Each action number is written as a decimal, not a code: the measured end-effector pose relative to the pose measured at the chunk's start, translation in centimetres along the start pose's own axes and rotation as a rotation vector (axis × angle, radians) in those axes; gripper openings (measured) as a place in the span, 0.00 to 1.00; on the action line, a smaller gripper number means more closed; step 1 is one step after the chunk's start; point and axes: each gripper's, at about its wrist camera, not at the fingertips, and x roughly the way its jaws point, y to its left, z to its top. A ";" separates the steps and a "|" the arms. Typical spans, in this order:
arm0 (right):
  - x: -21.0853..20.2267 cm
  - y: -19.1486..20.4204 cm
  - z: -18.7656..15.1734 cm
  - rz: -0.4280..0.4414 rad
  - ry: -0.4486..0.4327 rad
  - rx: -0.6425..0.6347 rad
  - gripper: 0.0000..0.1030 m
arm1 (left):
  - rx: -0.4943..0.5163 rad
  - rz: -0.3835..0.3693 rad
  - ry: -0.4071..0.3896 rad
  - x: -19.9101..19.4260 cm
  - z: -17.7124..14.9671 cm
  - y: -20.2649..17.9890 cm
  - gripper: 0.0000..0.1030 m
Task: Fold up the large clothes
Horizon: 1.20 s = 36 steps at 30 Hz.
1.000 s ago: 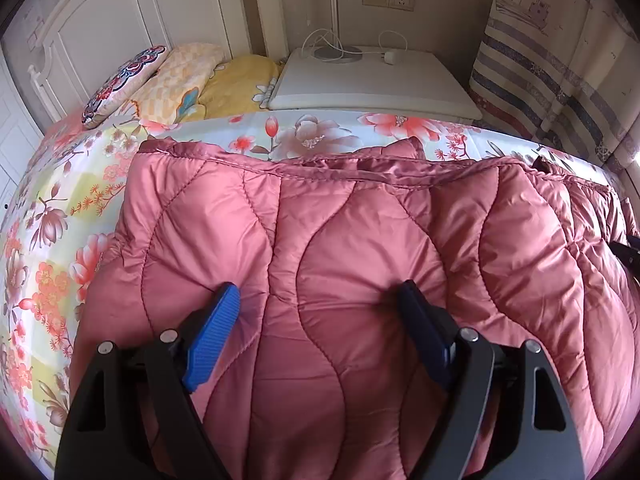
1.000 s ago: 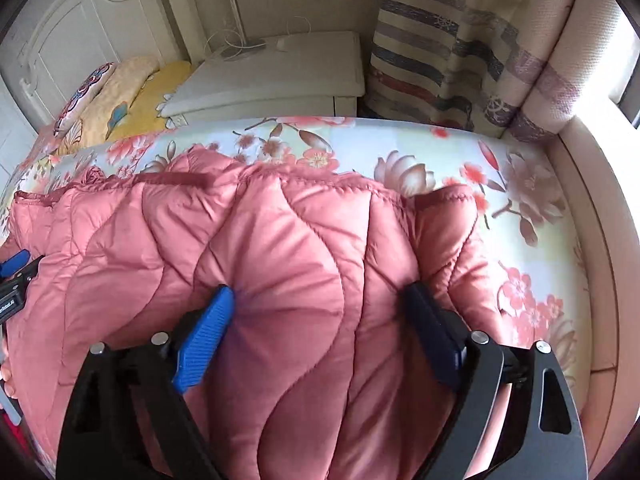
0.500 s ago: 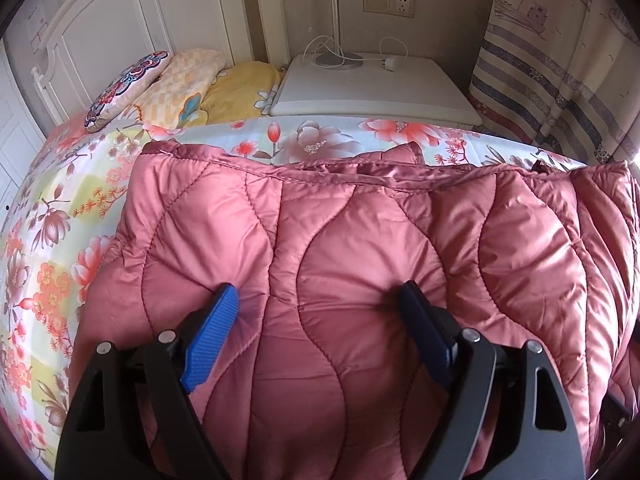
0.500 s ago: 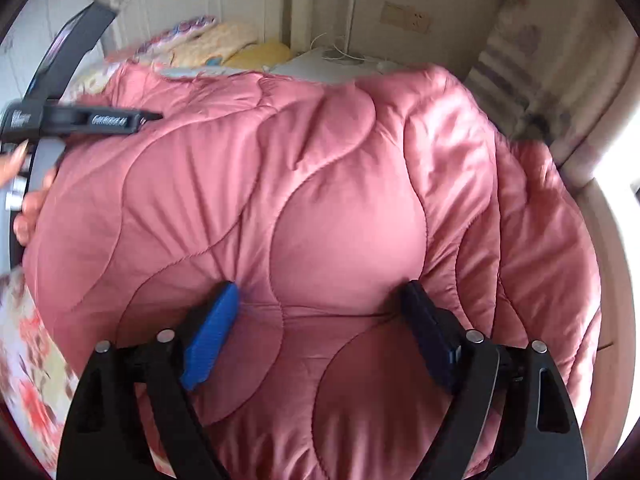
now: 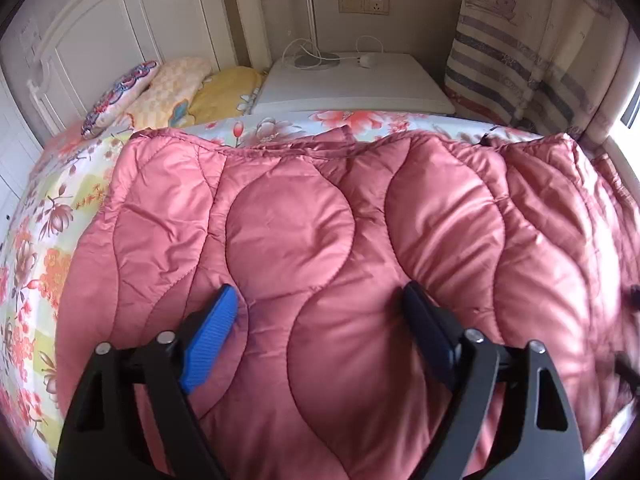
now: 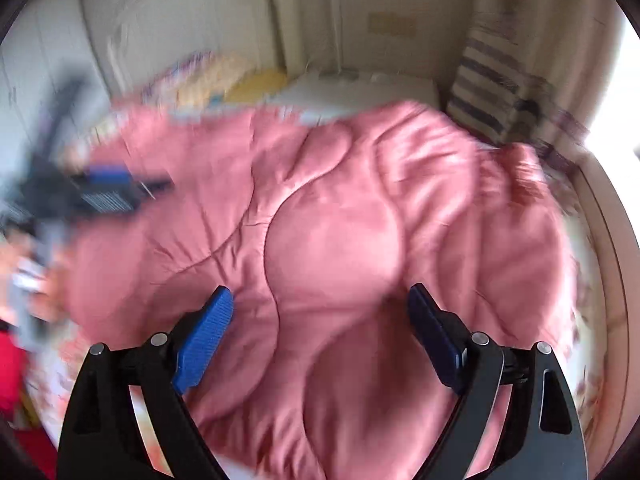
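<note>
The pink quilted puffy coat (image 5: 320,248) is lying across the floral-sheeted bed (image 5: 44,240), its far hem stopping short of the bed's edge. The left hand-held gripper (image 5: 320,304) and right hand-held gripper (image 6: 320,304) are both spreading wide apart over it, gripping nothing.

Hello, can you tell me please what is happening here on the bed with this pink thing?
A person with a gripper in each hand is folding a large pink quilted coat spread on a bed with a floral sheet. The left gripper has its fingers wide apart, with the padded fabric bulging between them. The right gripper looks the same, also spread over the coat, though its view is blurred by motion. Pillows lie by the headboard, next to a white nightstand.
</note>
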 end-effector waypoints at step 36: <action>0.6 -19.5 -4.5 0.526 0.175 0.607 0.84 | -0.043 -0.050 0.018 1.2 -0.5 1.5 0.96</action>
